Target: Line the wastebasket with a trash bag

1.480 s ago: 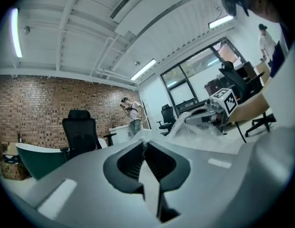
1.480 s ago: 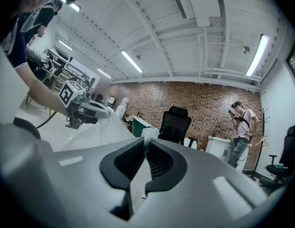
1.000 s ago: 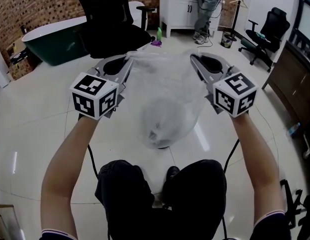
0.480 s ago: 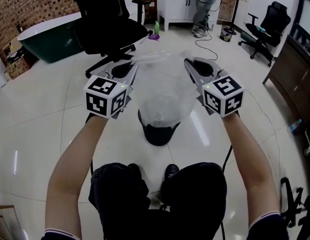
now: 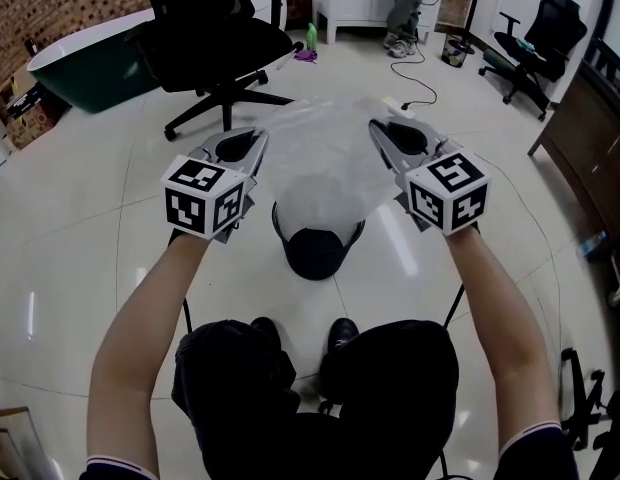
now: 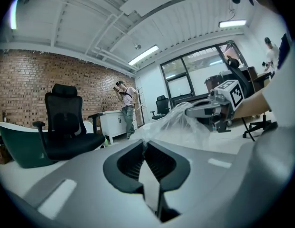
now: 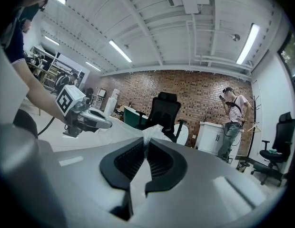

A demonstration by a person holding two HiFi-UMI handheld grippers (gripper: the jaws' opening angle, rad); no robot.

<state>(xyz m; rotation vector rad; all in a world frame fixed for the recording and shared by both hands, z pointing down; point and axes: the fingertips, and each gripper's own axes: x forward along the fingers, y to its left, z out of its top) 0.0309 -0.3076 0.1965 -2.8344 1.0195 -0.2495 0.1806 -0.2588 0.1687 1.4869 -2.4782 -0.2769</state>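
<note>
Two grips on: your left gripper and right gripper each pinch the rim of the bag, mouth stretched crosswise between them, hanging over the bin centred below, equally near both hands, so lower evenly.

Bright overhead strip lights; floor glare; fisheye warp w/ dark corners.
</note>
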